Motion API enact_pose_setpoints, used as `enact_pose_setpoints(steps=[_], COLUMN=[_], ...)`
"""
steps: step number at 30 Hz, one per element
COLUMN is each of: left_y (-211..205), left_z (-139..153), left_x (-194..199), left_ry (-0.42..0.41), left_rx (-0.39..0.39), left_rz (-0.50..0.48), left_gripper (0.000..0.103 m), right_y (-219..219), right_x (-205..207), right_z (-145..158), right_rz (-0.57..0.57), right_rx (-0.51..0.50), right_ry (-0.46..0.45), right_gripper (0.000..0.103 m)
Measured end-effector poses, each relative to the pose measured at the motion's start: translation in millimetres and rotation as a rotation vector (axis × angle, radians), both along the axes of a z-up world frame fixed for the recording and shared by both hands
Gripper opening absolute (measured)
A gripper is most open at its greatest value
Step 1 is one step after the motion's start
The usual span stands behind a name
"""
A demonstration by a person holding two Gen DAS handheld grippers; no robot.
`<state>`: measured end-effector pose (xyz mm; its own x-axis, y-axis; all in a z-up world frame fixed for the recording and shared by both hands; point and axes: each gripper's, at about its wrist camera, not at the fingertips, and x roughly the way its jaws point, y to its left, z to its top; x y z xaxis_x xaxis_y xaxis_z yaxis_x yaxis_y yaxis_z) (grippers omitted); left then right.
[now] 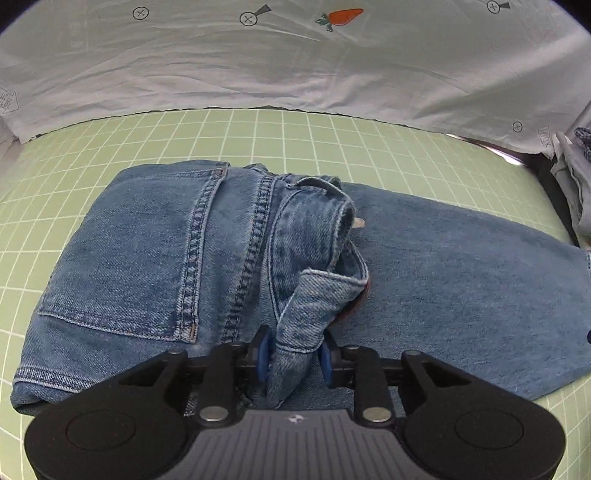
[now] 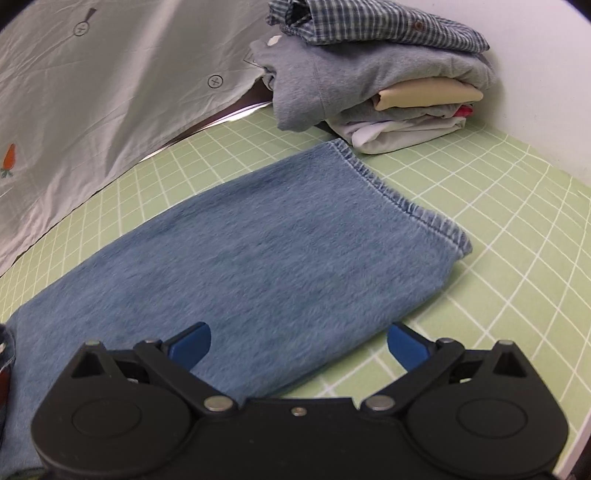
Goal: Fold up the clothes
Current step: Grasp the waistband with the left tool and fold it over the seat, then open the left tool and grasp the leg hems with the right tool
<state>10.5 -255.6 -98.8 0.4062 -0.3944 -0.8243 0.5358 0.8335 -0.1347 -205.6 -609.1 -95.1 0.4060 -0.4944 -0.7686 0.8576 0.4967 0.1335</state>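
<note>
Left gripper (image 1: pixel 294 360) clenched on a bunched fold of denim at the waistband of the jeans (image 1: pixel 155 254), blue pads (image 1: pixel 263 358) pressing the cloth from both sides. Beyond the pinch, back pocket and heavy seams lying to the left, rumpled waistband heaped in the middle, a leg (image 1: pixel 461 266) running flat to the right. All of it spread on a green grid mat (image 1: pixel 258 136), with a pale sheet (image 1: pixel 258 62) printed with a carrot (image 1: pixel 341 16) draped along the mat's far edge. Right gripper (image 2: pixel 299 345) released, blue fingers (image 2: pixel 192 341) spread wide with nothing pinched, left one over the denim, right one over bare mat (image 2: pixel 498 221). Ahead of it, the jeans leg (image 2: pixel 277 251) stretched flat toward its stitched hem (image 2: pixel 402 205). Past the hem, near but apart from it, a stack of folded clothes (image 2: pixel 388 96): checked shirt (image 2: pixel 369 26) on top, grey sweatshirt beneath, cream and white pieces lower down. Same pale sheet (image 2: pixel 92 103) hanging on the left.
</note>
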Motion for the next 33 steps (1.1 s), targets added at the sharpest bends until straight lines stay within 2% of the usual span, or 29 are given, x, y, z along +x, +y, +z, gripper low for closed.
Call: enact_pose_setpoints(steps=[2,3,4,5,6,8,12,15,18,19,21,24,28,33], left_y=[7,11,17,24,31,38,39,39,41,41,39,33,23,15], left_z=[9,17,23,31,38,49,56,43,24,19,12,2,-4,-6], left_x=[1,1,1,0,0,4,22,36,42,43,41,39,35,34], left_ry=[0.006,0.007,0.012,0.007,-0.013,-0.041,-0.079,-0.04,0.02,0.033,0.035,0.051,0.024,0.014], left_rx=[-0.033,-0.068,-0.125,-0.188,-0.247,-0.287,-0.175,-0.058,0.005,0.022,0.05,0.091,0.141,0.182], left_rz=[0.023,0.028,0.029,0.031,0.036,0.046,0.111,0.169,0.172,0.17,0.152,0.153,0.17,0.196], left_gripper=[0.032,0.046,0.057,0.073,0.075,0.075,0.08,0.08,0.08,0.082,0.092,0.102,0.103,0.103], right_y=[-4,-5,-6,-6,-6,-6,-3,-2,-2,-2,-2,-3,-18,-48], right_x=[4,5,5,5,3,0,-5,-8,-9,-9,-9,-8,-10,-6], right_z=[2,2,3,3,1,-4,-15,-20,-22,-22,-21,-17,-7,-11], right_rz=[0.019,0.029,0.038,0.039,0.032,0.017,-0.012,-0.026,-0.029,-0.026,-0.017,-0.017,-0.041,-0.03], right_rx=[-0.023,-0.031,-0.04,-0.039,-0.03,-0.013,0.016,0.027,0.03,0.029,0.022,-0.011,-0.066,-0.123], right_ry=[0.016,0.016,0.015,0.014,0.012,0.008,0.018,0.025,0.03,0.035,0.047,0.062,0.039,0.104], right_gripper=[0.103,0.103,0.103,0.103,0.103,0.103,0.103,0.103,0.103,0.103,0.103,0.103,0.103,0.103])
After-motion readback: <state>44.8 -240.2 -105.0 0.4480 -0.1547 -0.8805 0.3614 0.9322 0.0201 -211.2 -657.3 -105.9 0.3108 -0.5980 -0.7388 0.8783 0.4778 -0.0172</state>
